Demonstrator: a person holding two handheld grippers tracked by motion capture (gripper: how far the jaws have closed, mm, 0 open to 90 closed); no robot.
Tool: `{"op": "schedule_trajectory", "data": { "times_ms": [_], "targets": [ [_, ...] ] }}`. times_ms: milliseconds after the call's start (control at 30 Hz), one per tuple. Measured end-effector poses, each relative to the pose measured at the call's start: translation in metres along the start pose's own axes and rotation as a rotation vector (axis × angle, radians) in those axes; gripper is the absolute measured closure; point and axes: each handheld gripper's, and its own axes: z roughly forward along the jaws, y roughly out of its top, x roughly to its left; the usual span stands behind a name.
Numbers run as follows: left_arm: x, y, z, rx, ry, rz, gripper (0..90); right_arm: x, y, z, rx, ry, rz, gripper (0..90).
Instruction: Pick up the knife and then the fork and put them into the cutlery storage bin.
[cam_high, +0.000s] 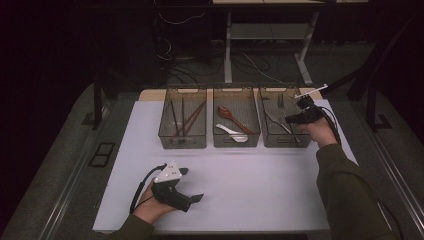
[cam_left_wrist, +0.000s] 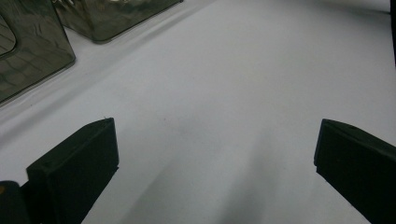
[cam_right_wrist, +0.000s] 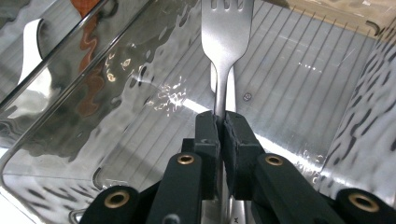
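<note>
My right gripper (cam_high: 291, 119) hovers over the right clear bin (cam_high: 286, 144), shut on the handle of a silver fork (cam_high: 280, 101). In the right gripper view its jaws (cam_right_wrist: 221, 122) pinch the fork (cam_right_wrist: 226, 32) by the handle, tines pointing away over the bin's ribbed bottom (cam_right_wrist: 299, 79). My left gripper (cam_high: 192, 184) rests low on the white table (cam_high: 250, 190) near the front left, held by a hand. It stands wide open (cam_left_wrist: 215, 135) with only bare tabletop between the fingers.
Three clear bins stand in a row at the back. The left bin (cam_high: 182, 145) holds dark chopsticks (cam_high: 182, 117), the middle bin (cam_high: 236, 145) a red spoon (cam_high: 231, 116) and a white spoon (cam_high: 231, 131). More metal cutlery (cam_high: 276, 122) lies in the right bin.
</note>
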Motion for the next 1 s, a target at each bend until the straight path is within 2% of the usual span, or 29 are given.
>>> {"op": "schedule_trajectory", "data": {
  "times_ms": [100,367,533,733,1000],
  "targets": [
    [0.000,0.000,0.000,-0.002,0.000,-0.001,0.0,0.002,0.002,0.002,0.014,-0.007,-0.009,83.0],
    [0.000,0.000,0.000,-0.001,0.000,0.000,0.0,0.002,0.002,0.003,0.003,-0.011,-0.017,66.9],
    [0.000,0.000,0.000,0.000,0.000,0.001,0.0,-0.001,0.001,0.000,-0.022,-0.008,-0.007,56.8],
    [0.000,0.000,0.000,-0.001,0.002,-0.001,0.0,-0.002,0.000,-0.009,-0.059,0.006,0.013,50.9],
    [0.000,0.001,0.001,0.000,0.004,-0.004,0.0,0.002,-0.001,-0.022,-0.115,0.039,0.013,42.1]
  ]
}}
